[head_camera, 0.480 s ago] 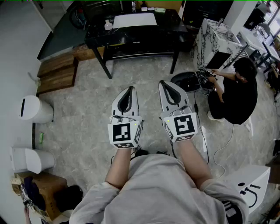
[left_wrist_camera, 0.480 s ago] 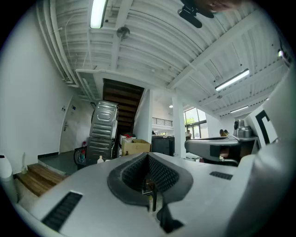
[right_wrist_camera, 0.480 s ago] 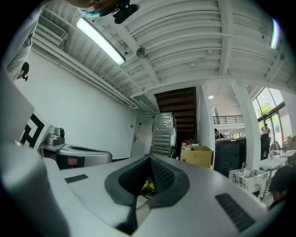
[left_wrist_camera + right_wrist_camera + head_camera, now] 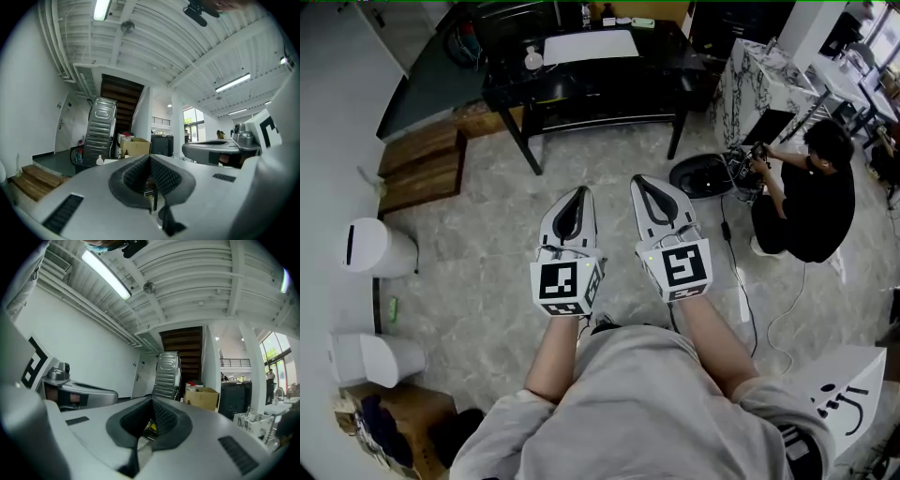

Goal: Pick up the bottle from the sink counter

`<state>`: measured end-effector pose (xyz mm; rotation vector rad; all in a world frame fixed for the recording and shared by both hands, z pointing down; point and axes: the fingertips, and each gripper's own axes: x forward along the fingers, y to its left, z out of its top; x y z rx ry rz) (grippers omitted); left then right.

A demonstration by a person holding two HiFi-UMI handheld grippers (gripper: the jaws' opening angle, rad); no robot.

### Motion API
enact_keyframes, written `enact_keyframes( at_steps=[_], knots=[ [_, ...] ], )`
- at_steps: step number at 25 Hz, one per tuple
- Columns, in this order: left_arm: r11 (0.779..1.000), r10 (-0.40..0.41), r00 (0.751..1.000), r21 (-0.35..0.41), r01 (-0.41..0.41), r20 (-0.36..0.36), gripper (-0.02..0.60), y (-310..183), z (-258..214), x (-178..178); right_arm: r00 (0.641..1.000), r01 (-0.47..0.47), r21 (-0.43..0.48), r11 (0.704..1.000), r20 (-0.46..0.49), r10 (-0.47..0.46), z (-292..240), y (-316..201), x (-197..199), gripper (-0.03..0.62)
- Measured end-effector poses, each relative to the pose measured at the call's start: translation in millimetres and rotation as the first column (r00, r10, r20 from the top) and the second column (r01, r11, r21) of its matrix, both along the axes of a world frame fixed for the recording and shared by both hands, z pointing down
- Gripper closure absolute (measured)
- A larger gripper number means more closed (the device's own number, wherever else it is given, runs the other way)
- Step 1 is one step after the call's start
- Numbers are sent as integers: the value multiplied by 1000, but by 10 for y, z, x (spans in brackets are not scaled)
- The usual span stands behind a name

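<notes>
A small white bottle (image 4: 532, 59) stands on the black counter (image 4: 506, 84), left of a white rectangular basin (image 4: 586, 44). The left gripper view shows this bottle (image 4: 99, 160) far off and small. Two darker bottles (image 4: 586, 14) stand at the counter's back edge. I hold both grippers side by side in front of my chest, pointing toward the counter and well short of it. My left gripper (image 4: 578, 192) is shut with nothing in it, its jaws (image 4: 150, 157) meeting at the tip. My right gripper (image 4: 643, 181) is also shut and empty, as its own view (image 4: 152, 402) shows.
A person (image 4: 811, 192) crouches at the right beside a round black device (image 4: 698, 175) and cables. A marble-patterned block (image 4: 759, 84) stands beyond. Two white bins (image 4: 375, 246) and wooden steps (image 4: 417, 164) line the left wall. Tiled floor lies between me and the counter.
The right gripper has shifted slightly left and forward. The left gripper stays about where it was. The view has tipped a little.
</notes>
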<state>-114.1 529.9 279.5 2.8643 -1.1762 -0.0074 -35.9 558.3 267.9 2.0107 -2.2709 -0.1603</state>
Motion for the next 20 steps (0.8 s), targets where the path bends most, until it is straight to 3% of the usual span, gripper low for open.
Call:
enact_keyframes(
  at_steps=[12, 20],
  knots=[
    [998, 62, 998, -28, -62, 15, 569, -417, 202, -244, 997, 7, -15, 1000, 72, -6, 150, -477, -321, 585],
    [997, 25, 999, -79, -23, 27, 569, -798, 451, -266, 997, 38, -82, 996, 63, -33, 457, -860, -302, 585]
  ],
)
